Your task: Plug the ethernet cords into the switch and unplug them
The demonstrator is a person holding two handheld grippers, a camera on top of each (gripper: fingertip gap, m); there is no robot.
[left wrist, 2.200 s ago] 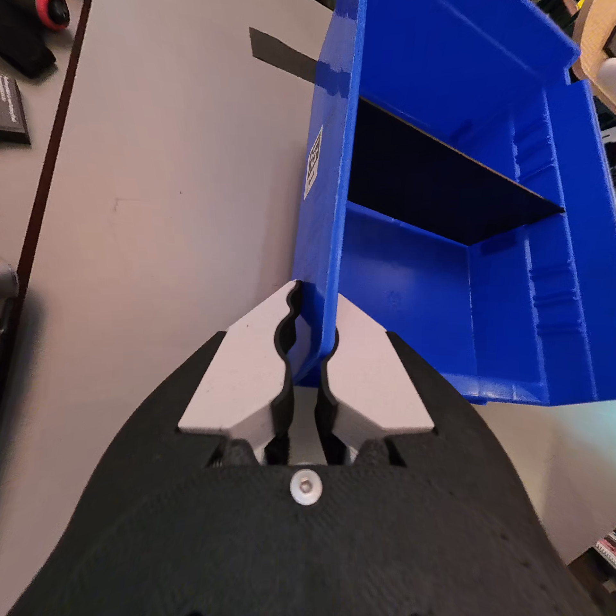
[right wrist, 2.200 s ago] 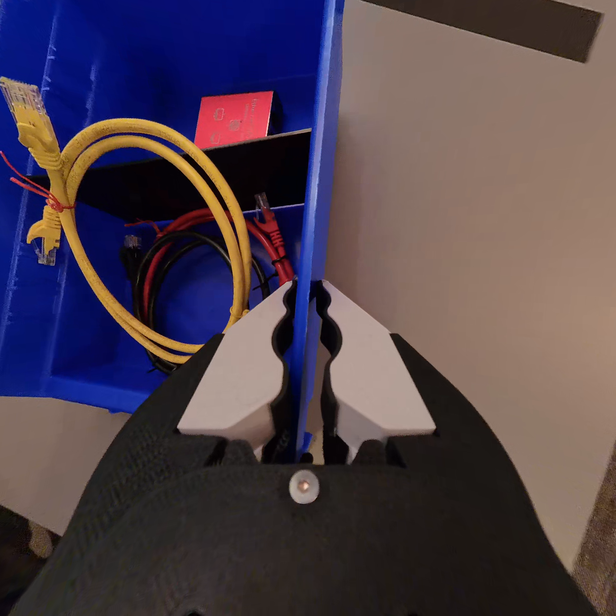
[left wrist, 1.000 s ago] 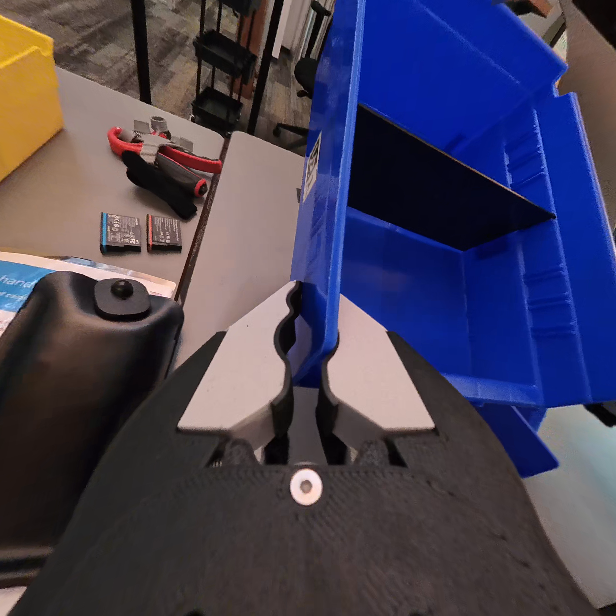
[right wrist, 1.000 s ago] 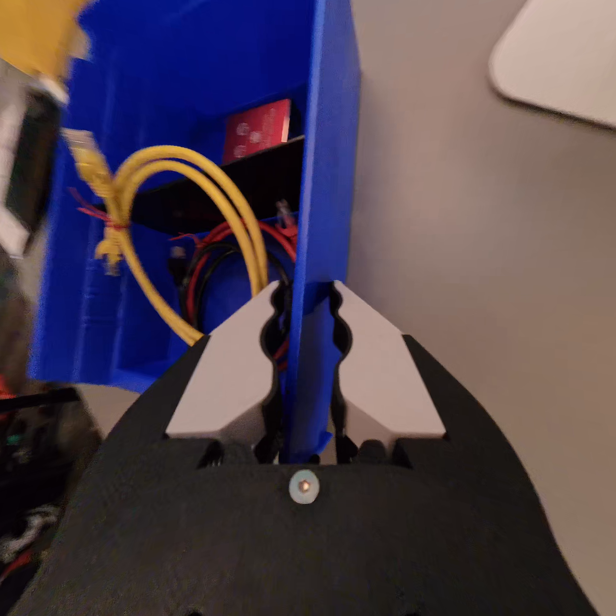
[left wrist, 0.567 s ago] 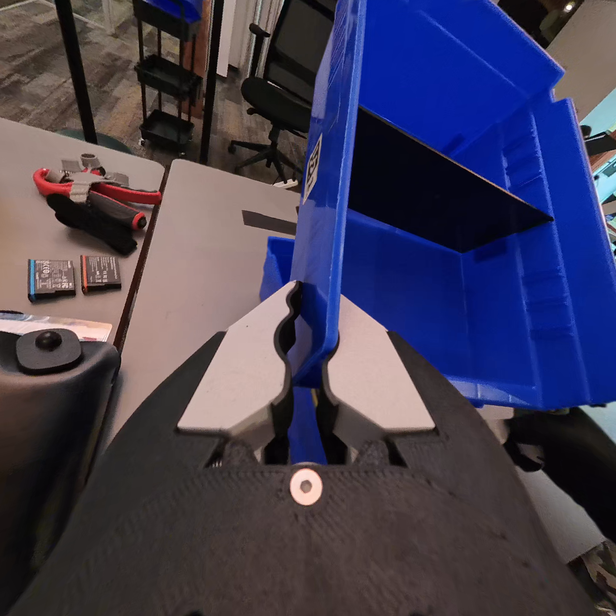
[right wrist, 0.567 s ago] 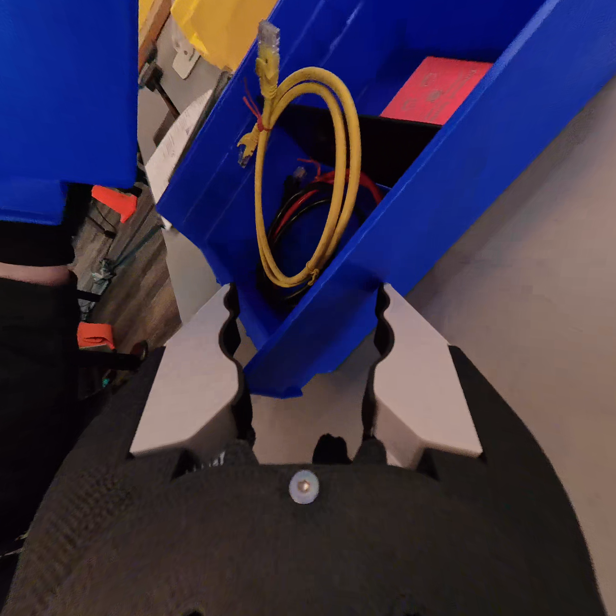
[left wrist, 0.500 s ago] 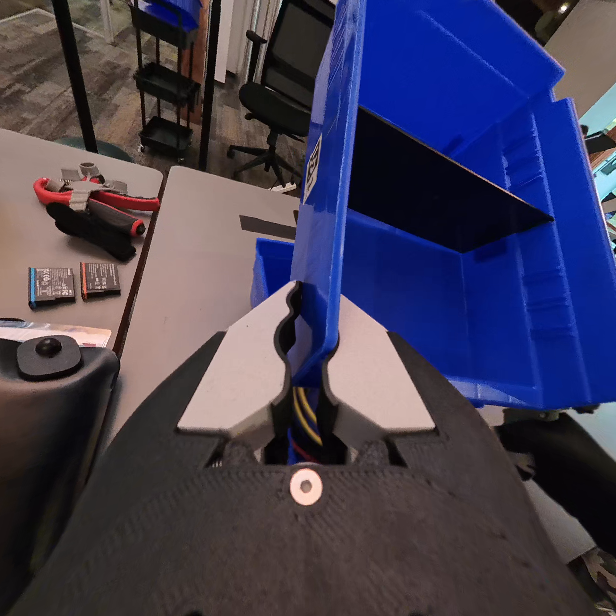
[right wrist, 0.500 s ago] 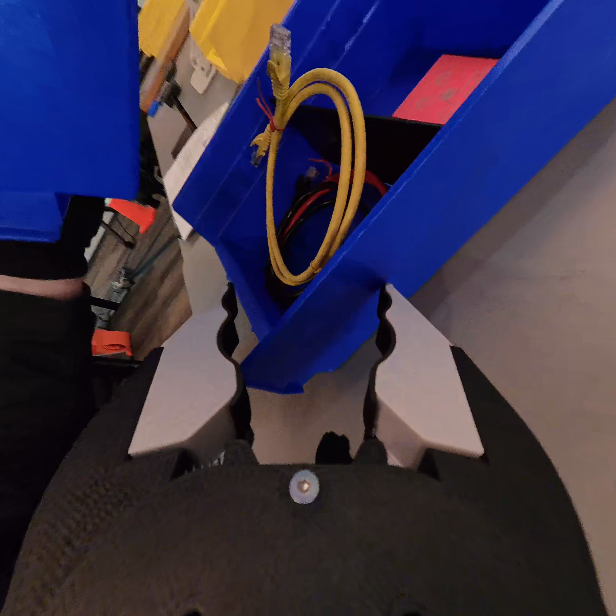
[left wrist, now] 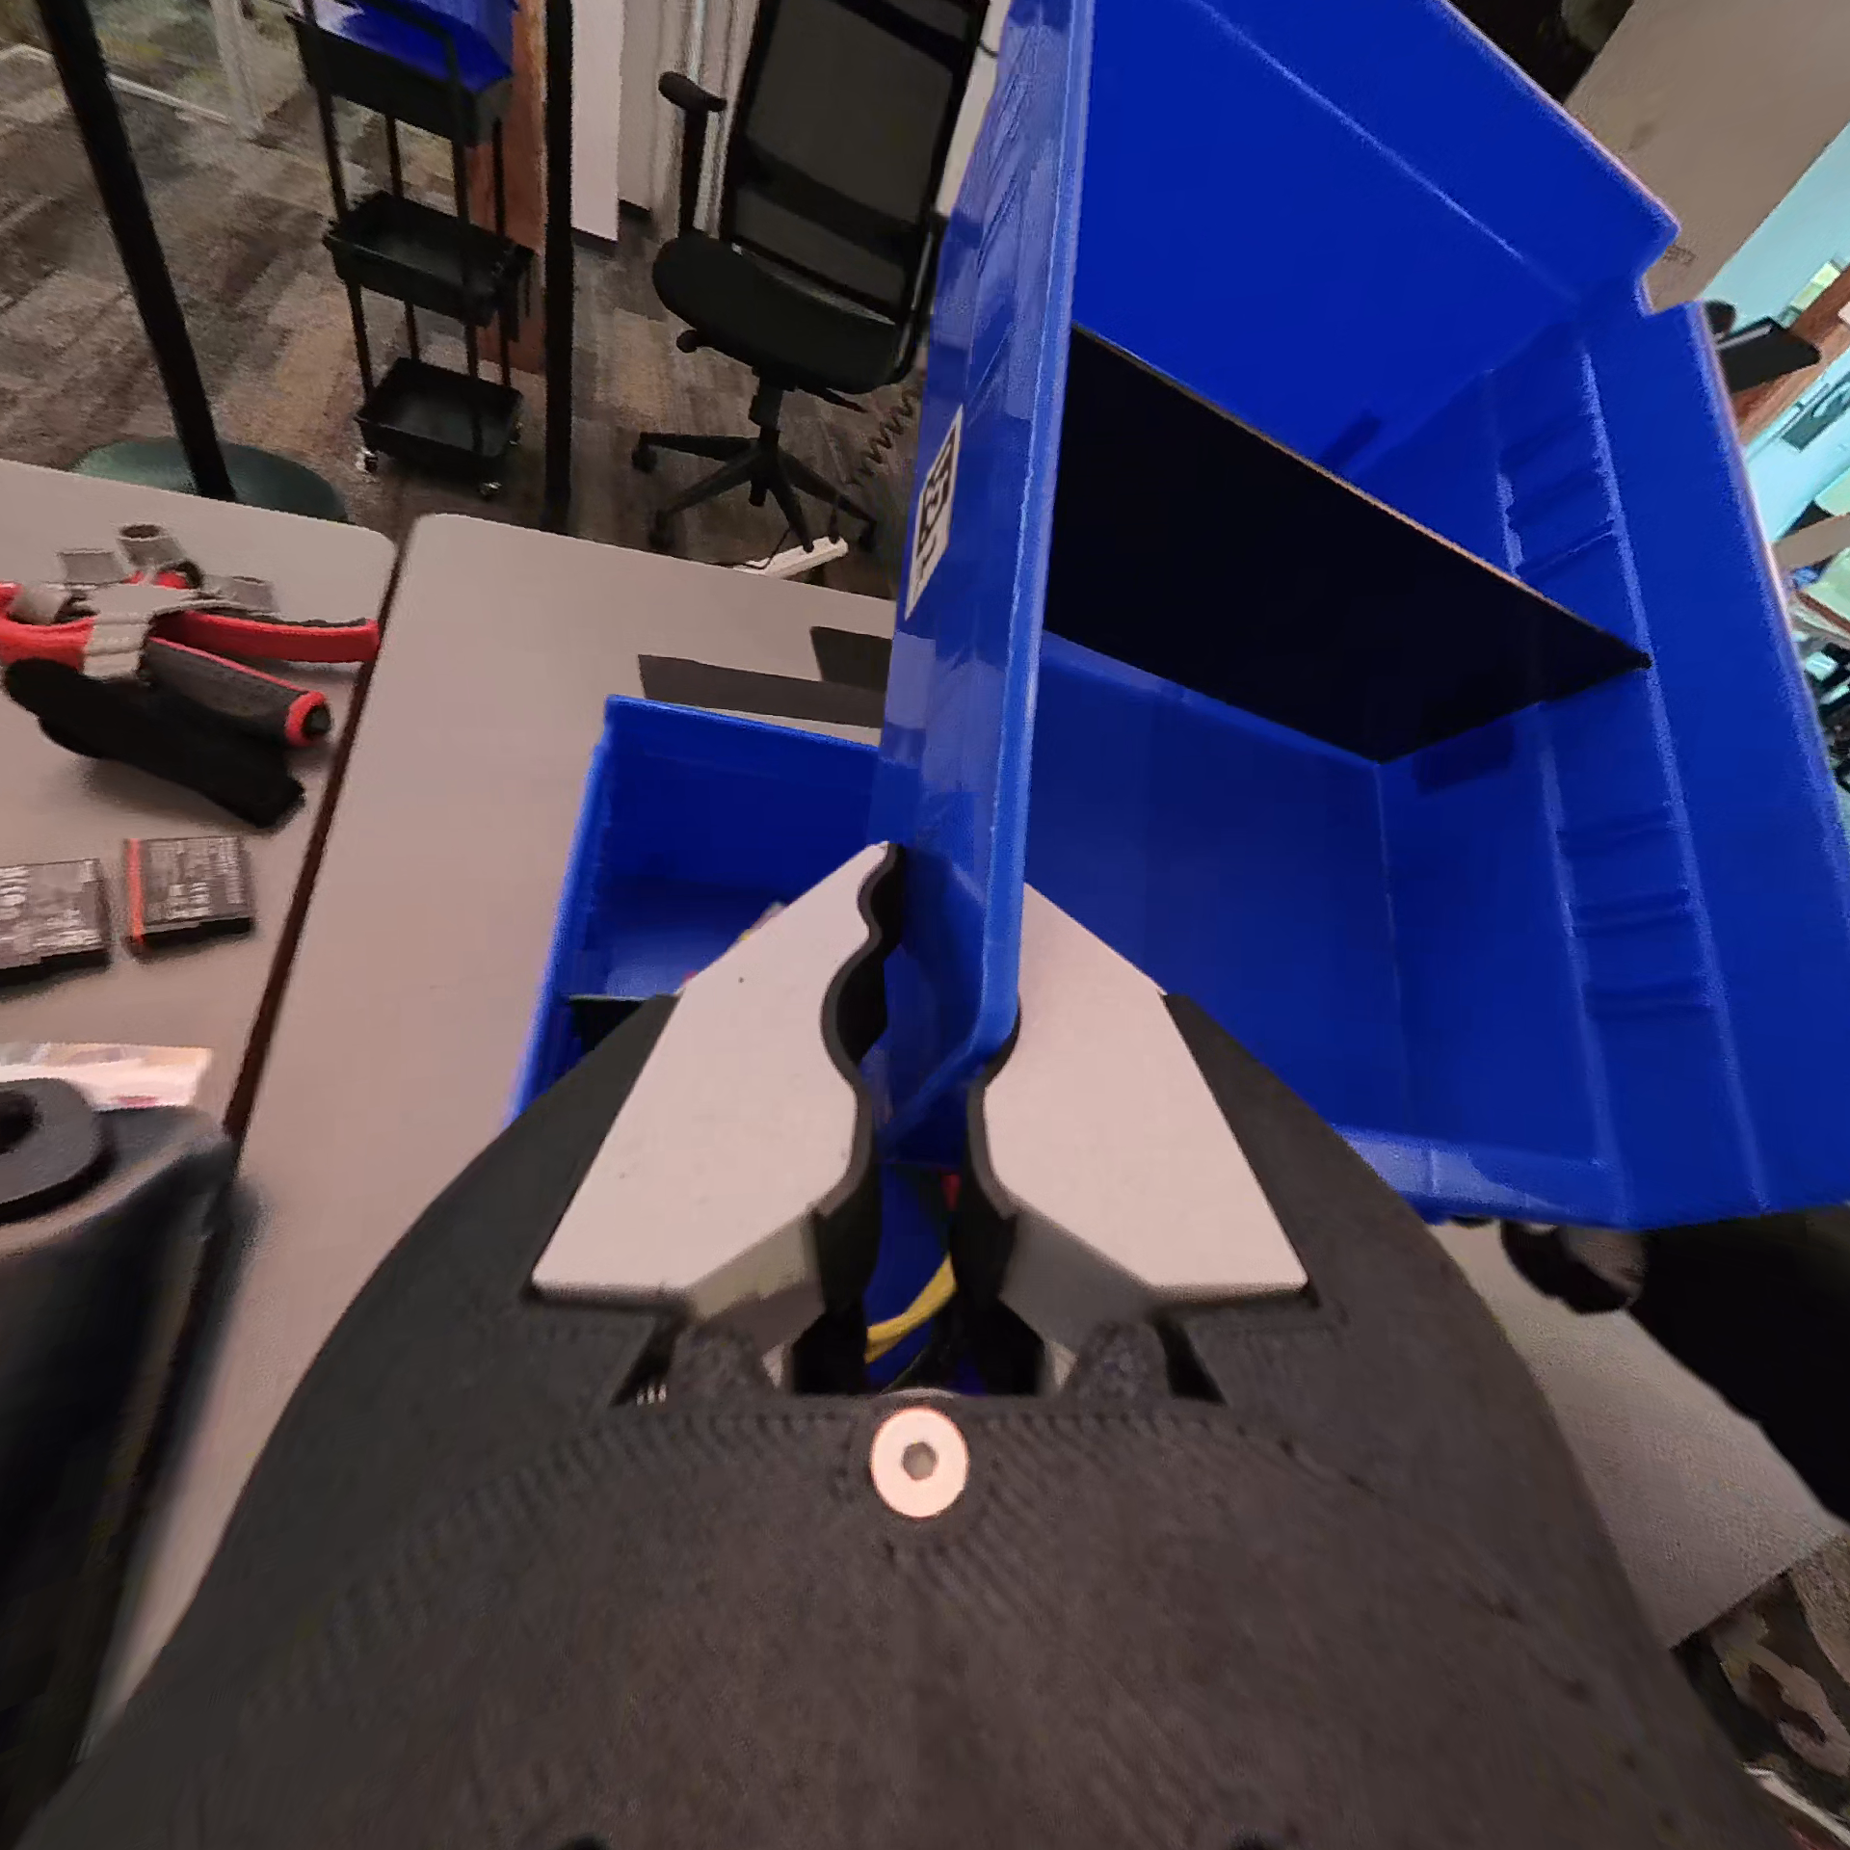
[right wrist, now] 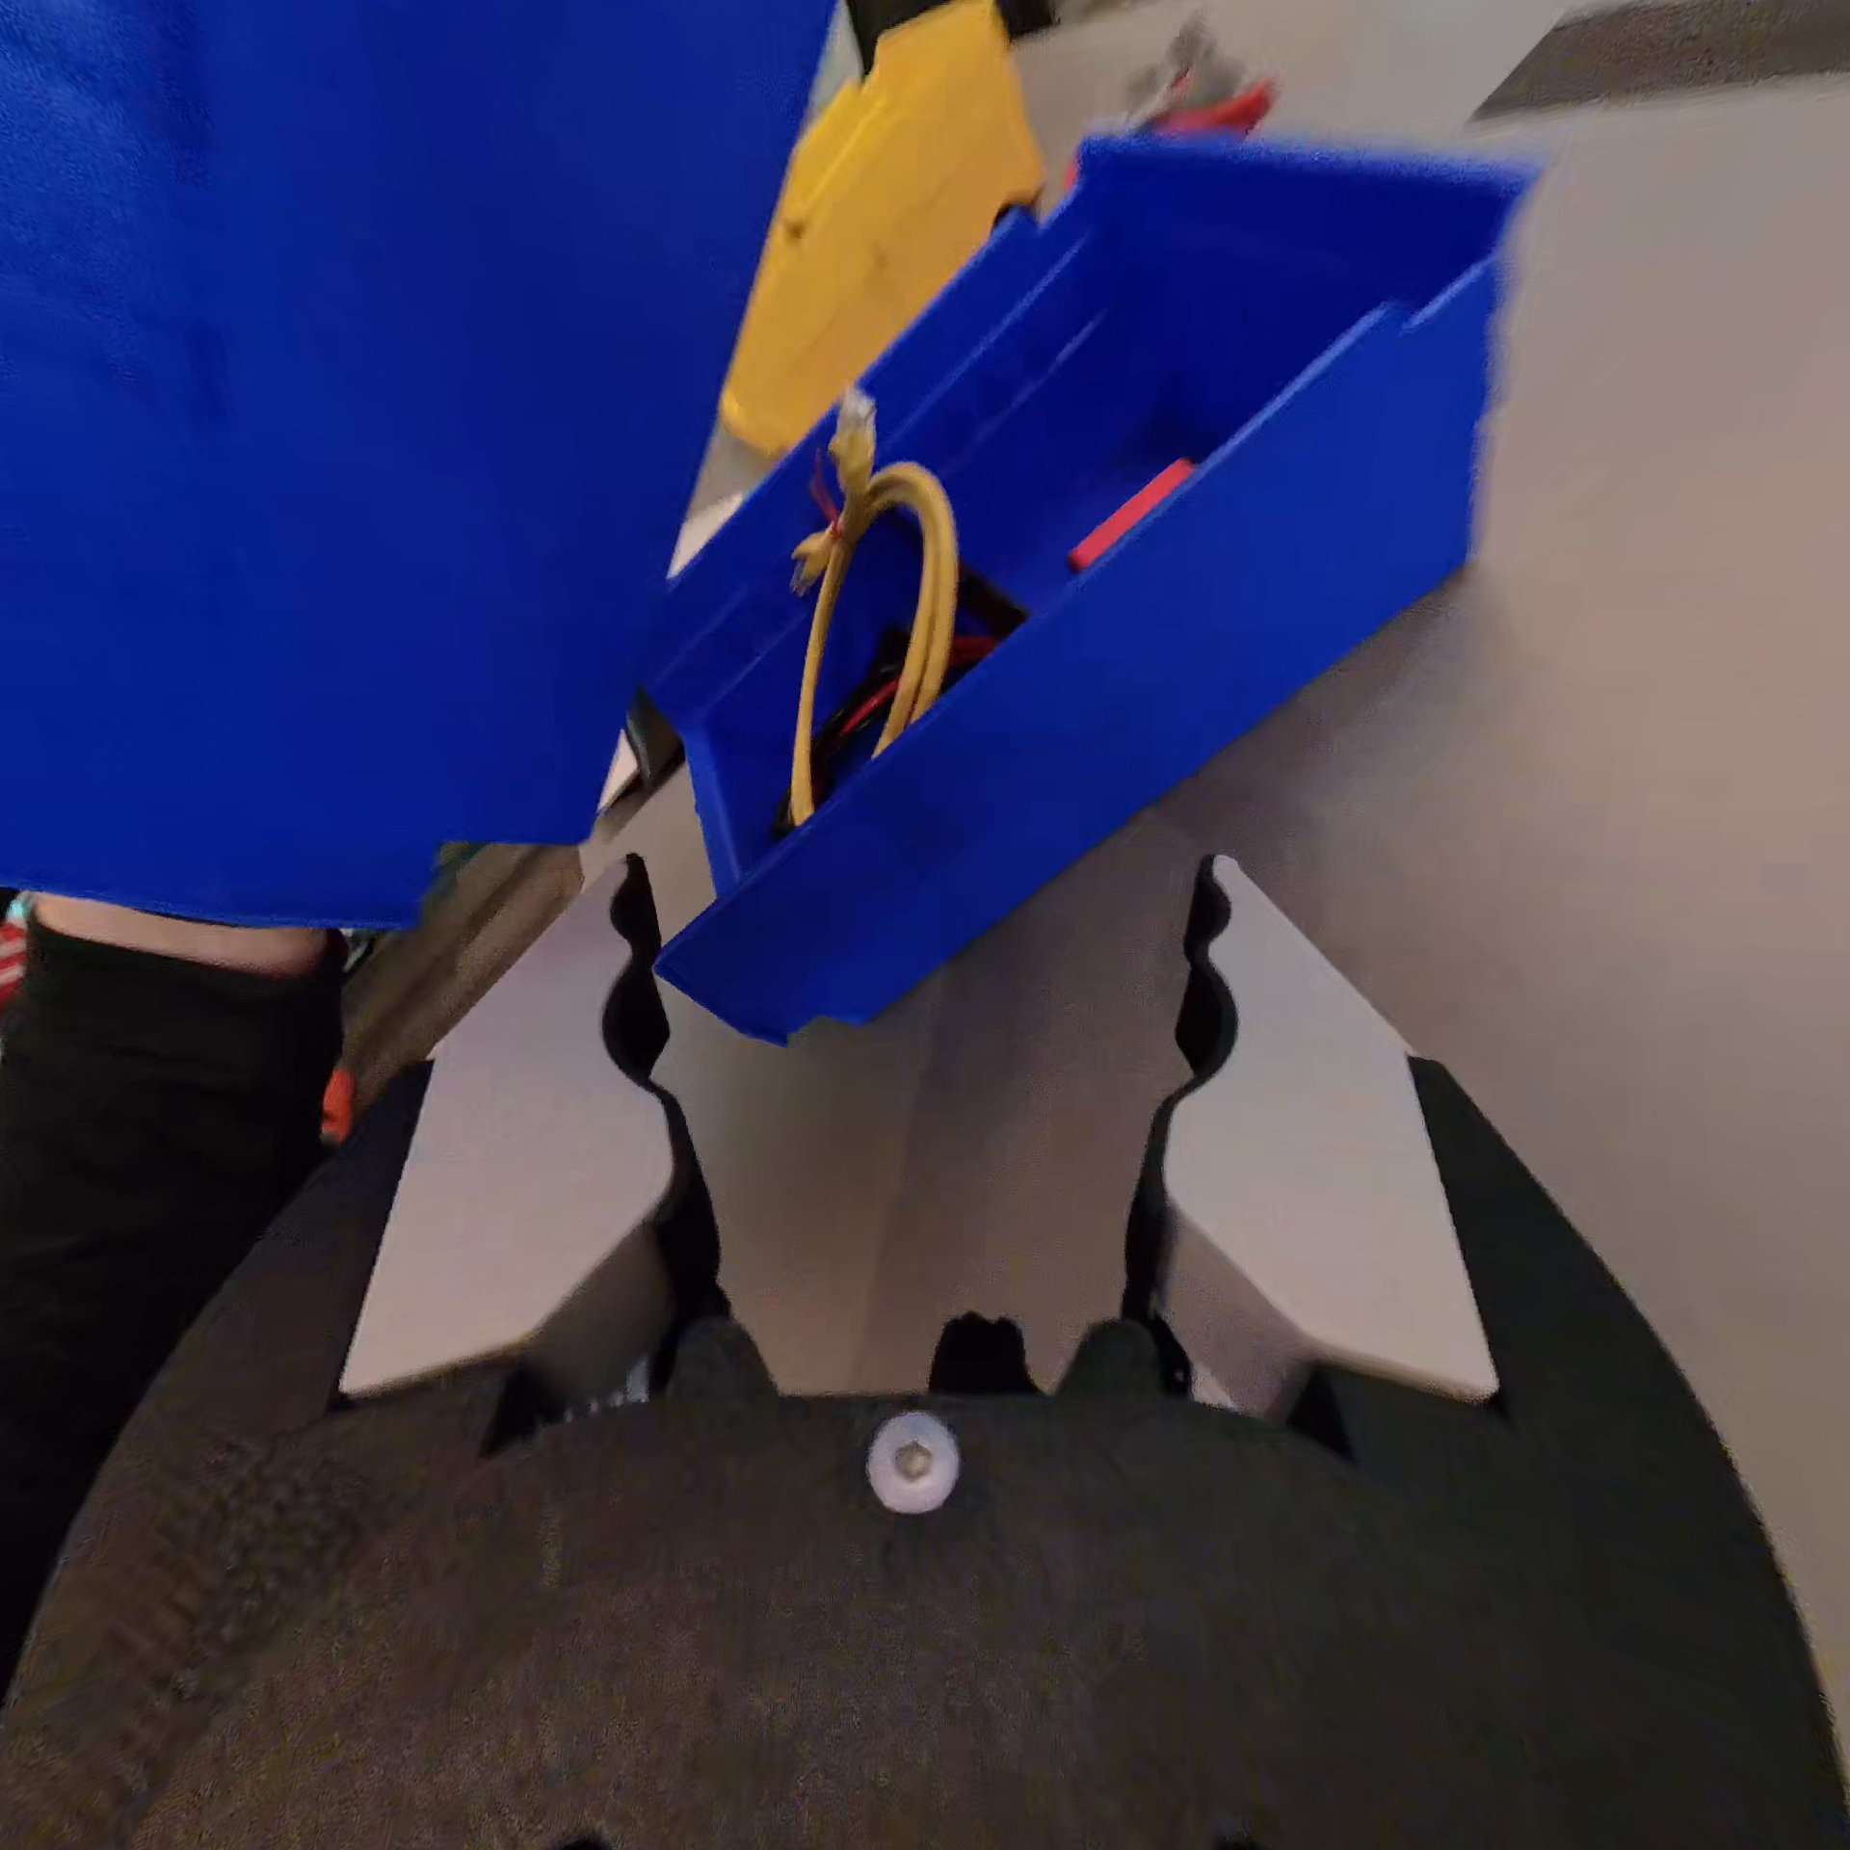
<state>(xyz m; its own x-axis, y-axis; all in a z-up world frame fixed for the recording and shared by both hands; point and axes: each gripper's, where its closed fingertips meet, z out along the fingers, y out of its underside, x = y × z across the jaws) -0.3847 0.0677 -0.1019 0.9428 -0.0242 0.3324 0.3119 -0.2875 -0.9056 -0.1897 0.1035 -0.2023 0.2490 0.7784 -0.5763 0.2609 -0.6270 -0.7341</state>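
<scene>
Two blue bins occupy us: our left gripper [left wrist: 926, 1041] is clamped on the side wall of the empty bin [left wrist: 1001, 601], held aloft, while our right gripper [right wrist: 916, 1001] gapes empty before the lower bin [right wrist: 1151, 641]. We judge plugging hasn't begun; next, set the empty bin aside and reach for the yellow ethernet cord [right wrist: 926, 591] coiled inside, the switch not being identifiable.

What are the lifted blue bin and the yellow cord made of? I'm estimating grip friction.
The blue bin looks like glossy moulded plastic: light streaks, ribbed walls. The yellow cord, coiled in the lower bin, seems rubbery and matte, with a clear plastic plug; blur limits certainty.
</scene>
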